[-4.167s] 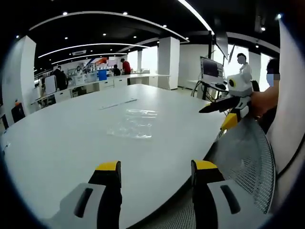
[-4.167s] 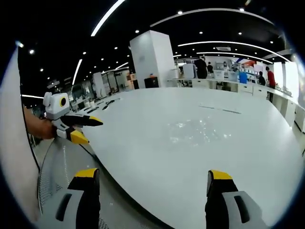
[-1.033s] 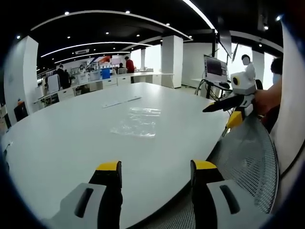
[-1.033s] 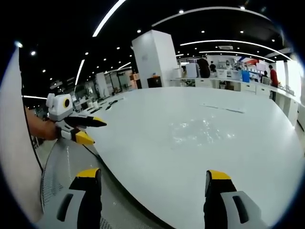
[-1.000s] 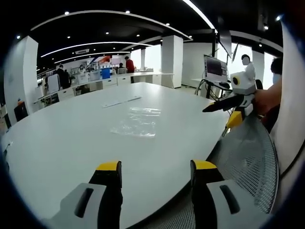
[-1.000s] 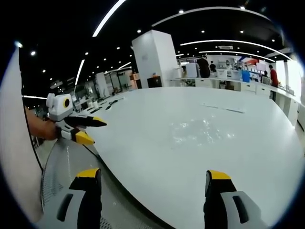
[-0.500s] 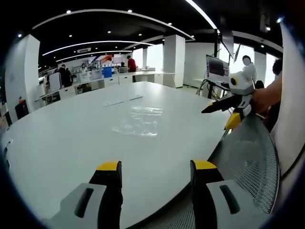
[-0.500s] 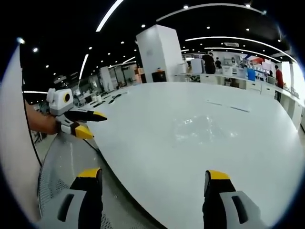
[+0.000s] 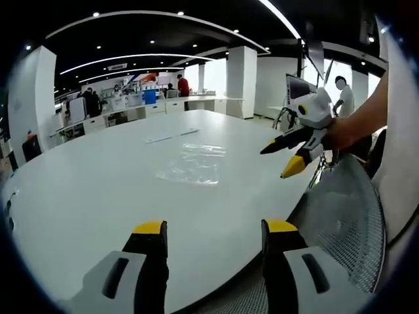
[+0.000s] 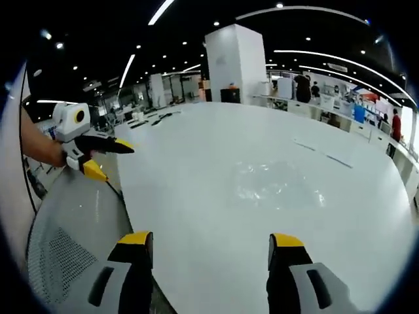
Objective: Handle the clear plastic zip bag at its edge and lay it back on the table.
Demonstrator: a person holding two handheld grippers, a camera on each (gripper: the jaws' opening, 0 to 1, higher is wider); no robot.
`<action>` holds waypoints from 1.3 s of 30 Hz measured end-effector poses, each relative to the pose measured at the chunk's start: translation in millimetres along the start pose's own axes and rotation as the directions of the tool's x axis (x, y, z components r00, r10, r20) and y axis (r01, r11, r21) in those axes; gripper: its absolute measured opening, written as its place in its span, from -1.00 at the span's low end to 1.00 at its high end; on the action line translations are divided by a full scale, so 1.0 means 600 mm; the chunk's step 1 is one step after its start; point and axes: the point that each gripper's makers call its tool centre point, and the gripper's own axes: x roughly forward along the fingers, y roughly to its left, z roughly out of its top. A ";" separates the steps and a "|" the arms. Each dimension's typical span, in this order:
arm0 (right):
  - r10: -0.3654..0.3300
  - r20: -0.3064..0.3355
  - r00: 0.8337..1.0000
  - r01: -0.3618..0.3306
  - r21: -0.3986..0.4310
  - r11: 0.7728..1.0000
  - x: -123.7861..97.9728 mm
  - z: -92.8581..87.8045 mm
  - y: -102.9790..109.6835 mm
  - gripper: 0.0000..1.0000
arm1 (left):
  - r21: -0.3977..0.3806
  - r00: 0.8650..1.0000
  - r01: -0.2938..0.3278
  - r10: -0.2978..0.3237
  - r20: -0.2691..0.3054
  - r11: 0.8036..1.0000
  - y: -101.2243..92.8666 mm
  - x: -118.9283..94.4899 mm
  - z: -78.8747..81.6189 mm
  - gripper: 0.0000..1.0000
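Large white table (image 9: 85, 196), rounded along the near edge. Lying flat toward the middle, well away from every edge: a clear plastic zip bag (image 9: 190, 171), wrinkled and glinting, seen also in the right gripper view (image 10: 275, 185). Farther in, toward the far edge and apart from the bag: a thin pale strip (image 9: 171, 135), too small to make out.

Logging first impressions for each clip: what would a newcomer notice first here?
Probably the big white table, bare except for a clear zip bag lying flat near its middle. Next, the right gripper, open, reaching over the table edge from the right in the left gripper view.
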 end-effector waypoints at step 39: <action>-0.028 -0.231 0.972 -0.052 -0.334 0.941 0.201 0.010 -0.045 -0.39 | -0.025 0.999 -0.043 0.042 -0.016 0.999 0.016 0.002 -0.008 0.11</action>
